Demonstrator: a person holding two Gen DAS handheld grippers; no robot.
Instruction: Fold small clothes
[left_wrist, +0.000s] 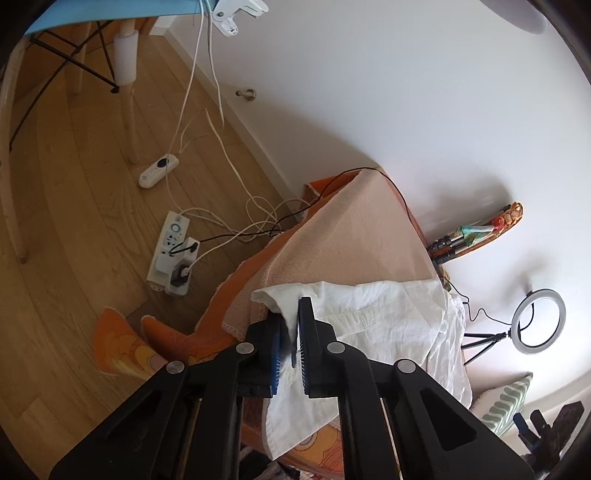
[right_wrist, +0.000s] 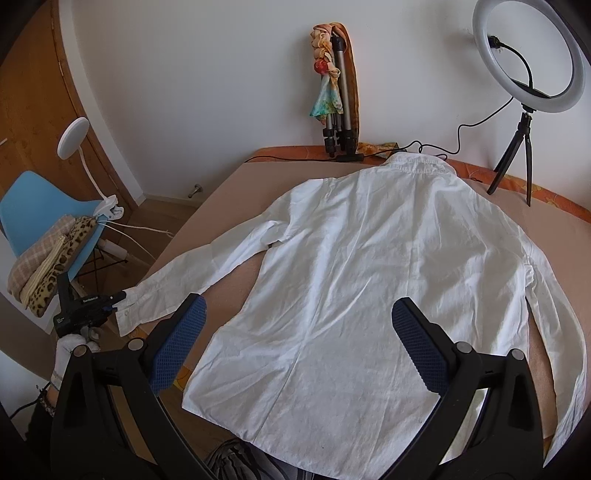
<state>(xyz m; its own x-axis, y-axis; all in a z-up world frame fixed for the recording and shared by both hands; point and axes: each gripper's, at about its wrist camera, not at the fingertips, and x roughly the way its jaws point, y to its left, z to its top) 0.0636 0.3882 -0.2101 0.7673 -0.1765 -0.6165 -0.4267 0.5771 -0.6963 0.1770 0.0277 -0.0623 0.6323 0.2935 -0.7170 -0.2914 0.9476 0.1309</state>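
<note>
A white long-sleeved shirt (right_wrist: 369, 266) lies back-up and spread flat on the beige-covered bed (right_wrist: 236, 177), collar at the far end, both sleeves out to the sides. My left gripper (left_wrist: 293, 314) is shut on the cuff of the shirt's left sleeve (left_wrist: 280, 295) at the bed's left edge; it also shows in the right wrist view (right_wrist: 114, 297). My right gripper (right_wrist: 295, 314) is open wide and empty, hovering over the shirt's lower hem, one finger on each side of the body.
A ring light on a tripod (right_wrist: 528, 59) and a folded tripod with a scarf (right_wrist: 336, 88) stand at the bed's far end. A blue chair (right_wrist: 33, 210) with folded clothes stands left. Power strips and cables (left_wrist: 171, 251) lie on the wood floor.
</note>
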